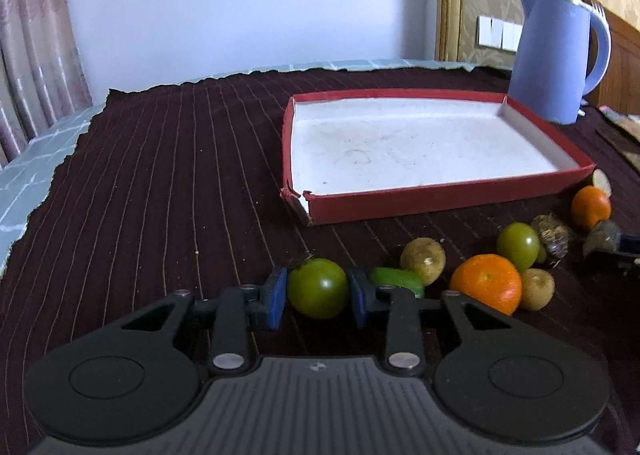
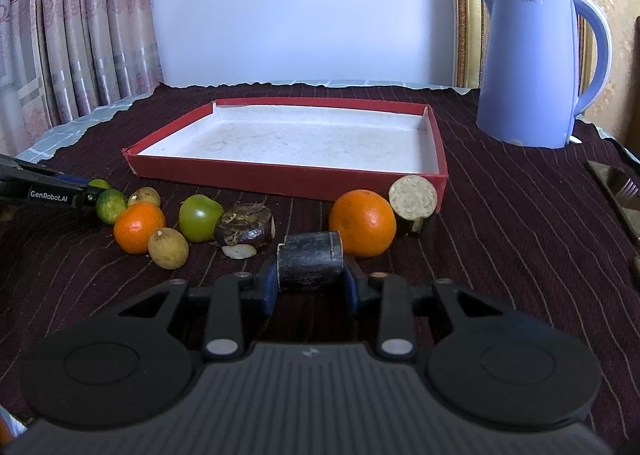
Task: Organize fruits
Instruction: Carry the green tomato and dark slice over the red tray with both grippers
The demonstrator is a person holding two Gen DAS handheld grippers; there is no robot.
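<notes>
- Lower centre, the left gripper (image 1: 318,289) had its blue fingers (image 1: 276,297) clamped on a round green tomato (image 1: 317,288).
- The right gripper (image 2: 310,275) gripped a dark cylindrical chunk (image 2: 310,266).
- A shallow red cardboard tray (image 2: 288,177) lay behind on the surface.

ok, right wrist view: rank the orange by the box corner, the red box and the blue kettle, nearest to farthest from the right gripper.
1. Orange: just beyond the right gripper, slightly to its right, past the dark cylinder in its jaws.
2. Red box: behind the fruit row, centre.
3. Blue kettle: far right, back of the table.
</notes>
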